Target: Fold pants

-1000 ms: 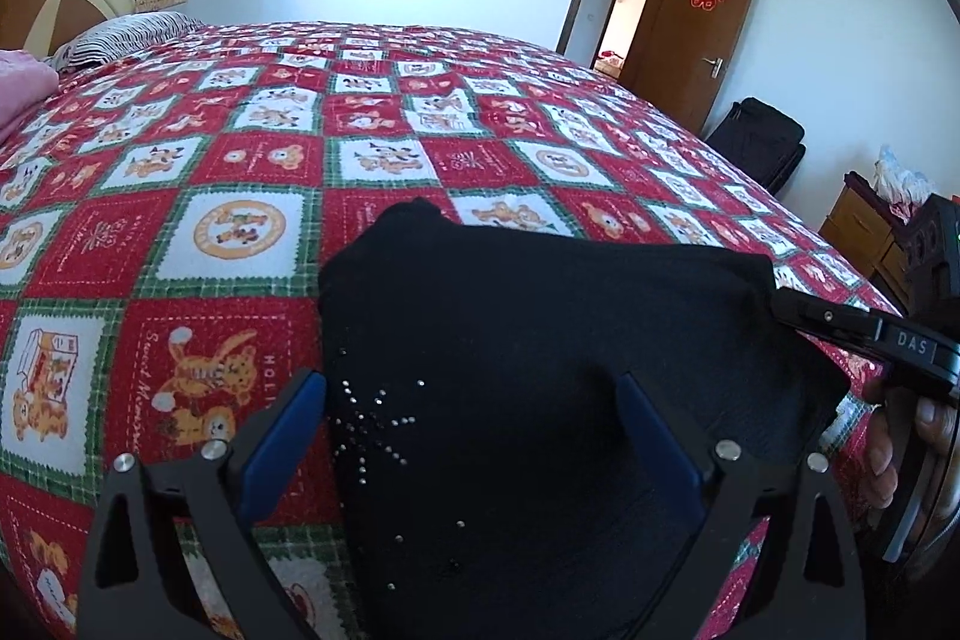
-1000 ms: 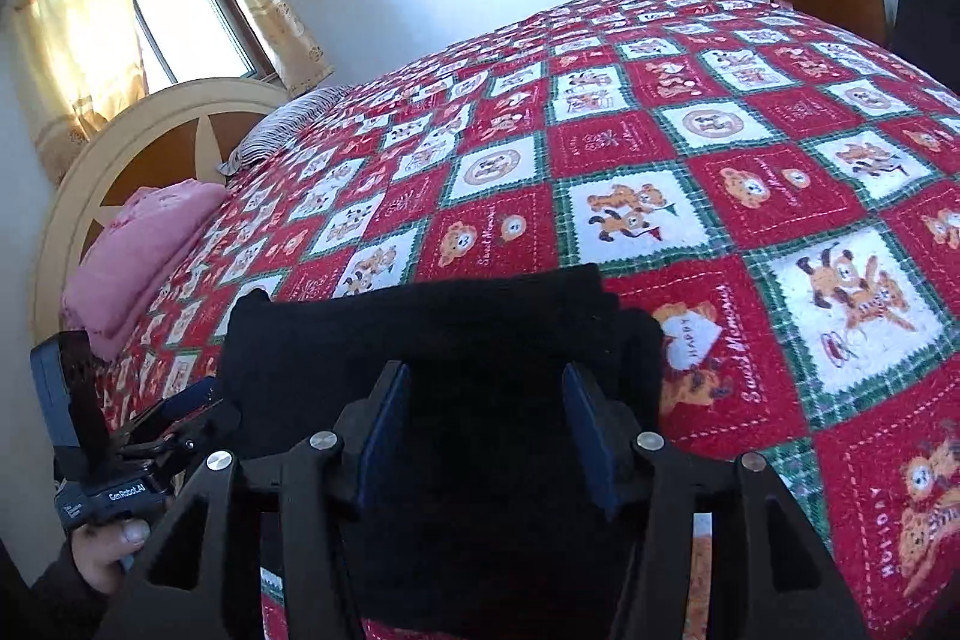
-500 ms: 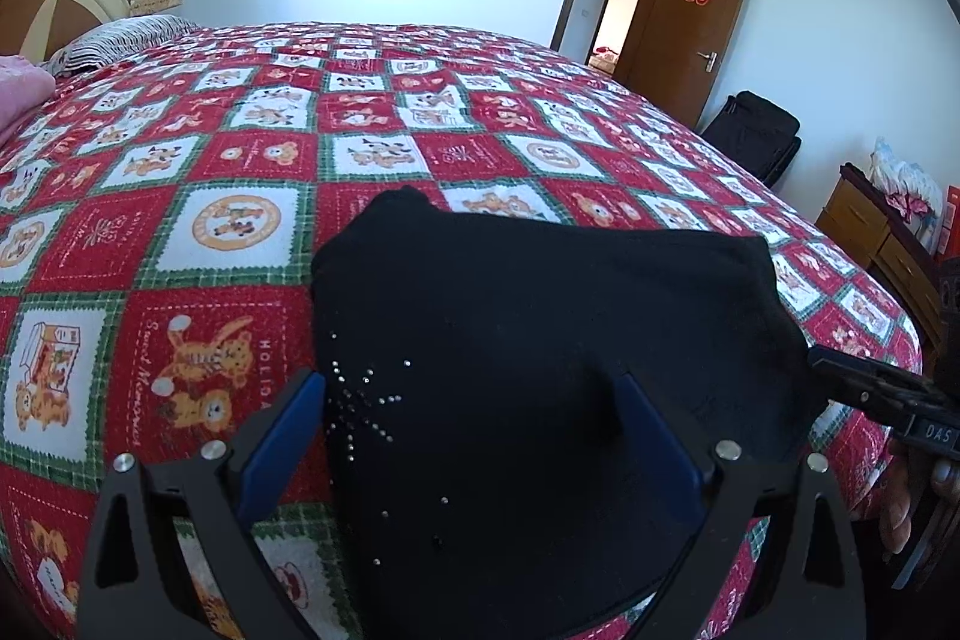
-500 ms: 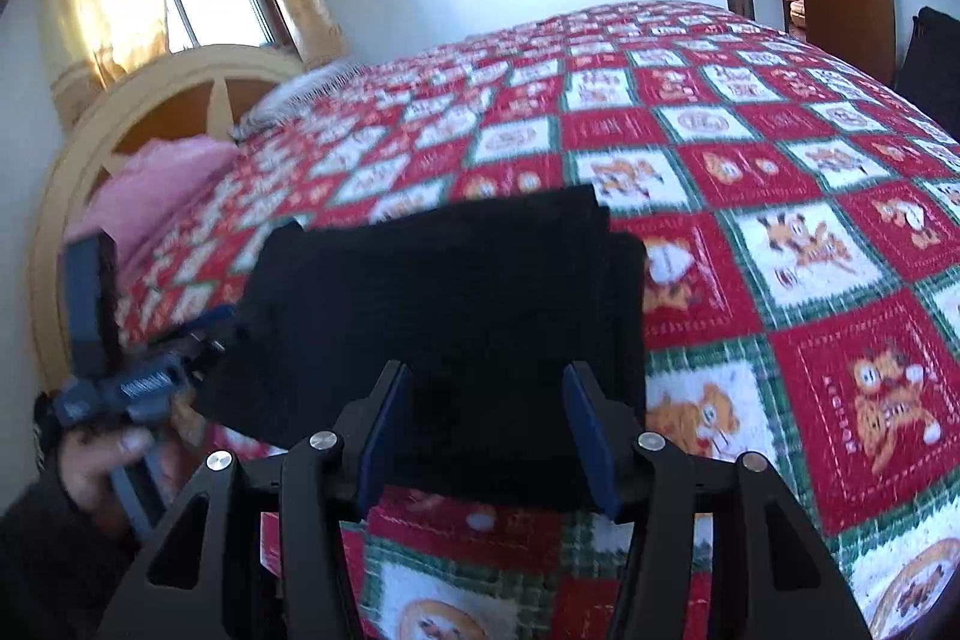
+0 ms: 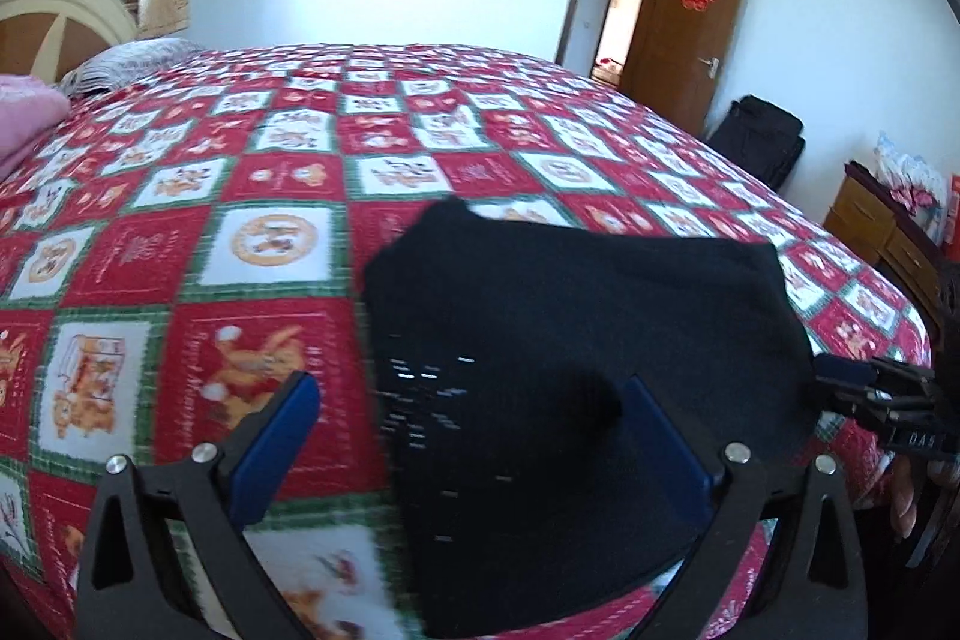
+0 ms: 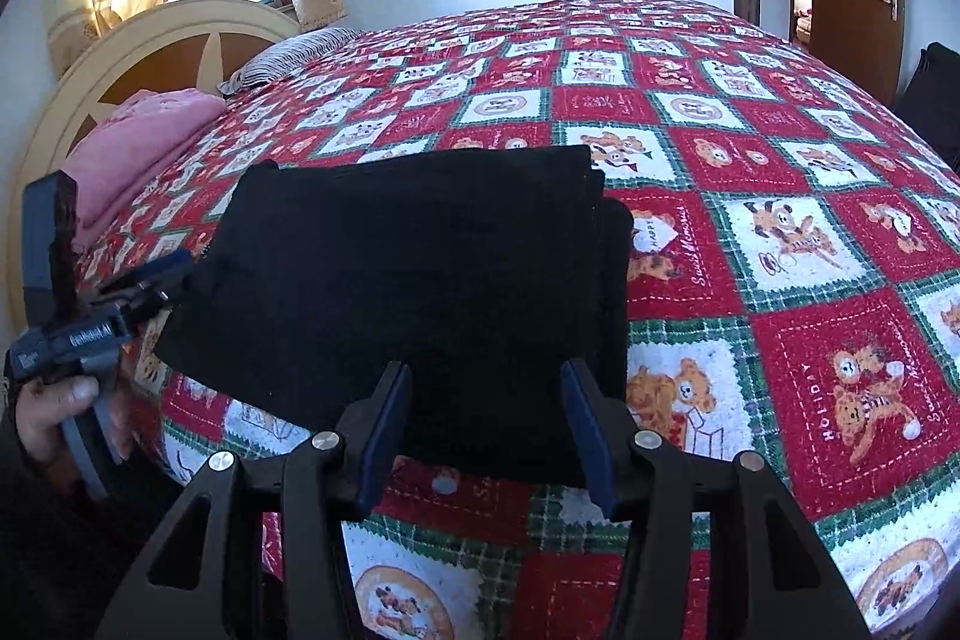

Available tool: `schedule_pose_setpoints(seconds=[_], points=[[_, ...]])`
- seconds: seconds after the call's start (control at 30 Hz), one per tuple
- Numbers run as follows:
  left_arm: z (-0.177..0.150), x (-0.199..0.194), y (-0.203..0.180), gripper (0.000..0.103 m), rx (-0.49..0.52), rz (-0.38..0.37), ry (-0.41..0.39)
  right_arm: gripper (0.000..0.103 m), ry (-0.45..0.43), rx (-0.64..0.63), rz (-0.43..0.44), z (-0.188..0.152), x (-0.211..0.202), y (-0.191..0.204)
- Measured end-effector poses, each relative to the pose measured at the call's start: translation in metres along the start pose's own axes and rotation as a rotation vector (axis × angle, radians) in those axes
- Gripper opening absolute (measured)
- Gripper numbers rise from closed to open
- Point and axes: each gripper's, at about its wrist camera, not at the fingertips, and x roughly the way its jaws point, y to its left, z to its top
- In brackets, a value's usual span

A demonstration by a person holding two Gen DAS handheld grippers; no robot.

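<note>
The black pants (image 6: 420, 292) lie folded into a thick, roughly rectangular bundle on the red patchwork quilt (image 6: 750, 148), near the edge of the bed closest to the person, with layered edges showing at the bundle's far right corner. A scatter of small shiny studs (image 5: 420, 400) marks the cloth on the bundle's left part. The right gripper (image 6: 489, 427) hangs just in front of the pants' near edge with its blue-padded fingers (image 6: 387, 430) spread apart and nothing between them. The left gripper (image 5: 474, 445) is off the bundle's left side, its fingers (image 5: 276, 445) wide open too, one over the quilt and one over the cloth, gripping nothing. Beyond the pants, toward the head of the bed, a pink blanket (image 6: 144, 142) and a striped pillow (image 6: 288, 55) rest against the cream headboard (image 6: 150, 34). Past the far side of the bed from the pants stands an open brown door (image 5: 690, 28), with a black bag (image 5: 759, 142) on the floor beside it.
</note>
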Motion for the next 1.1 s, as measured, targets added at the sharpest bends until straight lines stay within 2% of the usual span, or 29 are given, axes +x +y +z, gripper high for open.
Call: schedule_pose_setpoints(seconds=[0.1,0.17,0.23,0.37,0.53,0.7,0.77,0.93,1.1], points=[[-0.001,0.008,0.014,0.103,-0.036,-0.003,0.014,0.053,-0.009,-0.012,-0.006,-0.002,0.0,-0.001],[-0.003,0.013,0.019,0.103,-0.039,-0.013,0.025,0.053,-0.013,0.034,0.028,0.0,-0.003,-0.008],[-0.004,0.013,0.022,0.103,-0.036,-0.02,0.013,0.054,-0.015,0.081,0.012,0.001,-0.007,-0.017],[0.0,0.016,0.025,0.103,-0.032,-0.031,0.012,0.054,-0.031,0.233,0.048,0.006,-0.01,-0.042],[0.003,0.019,0.018,0.103,-0.025,-0.054,0.028,0.054,-0.038,0.203,0.037,0.027,-0.002,-0.035],[0.006,0.028,0.01,0.103,0.014,-0.034,0.055,0.054,-0.005,0.227,0.013,0.04,0.022,-0.042],[0.007,0.032,0.008,0.103,0.037,-0.027,0.052,0.054,0.003,0.28,0.05,0.034,0.029,-0.054],[0.01,0.038,0.008,0.103,0.018,-0.025,0.063,0.054,0.011,0.381,0.163,0.026,0.032,-0.074],[0.012,0.04,0.007,0.103,0.013,-0.032,0.074,0.054,-0.017,0.377,0.185,0.028,0.036,-0.068]])
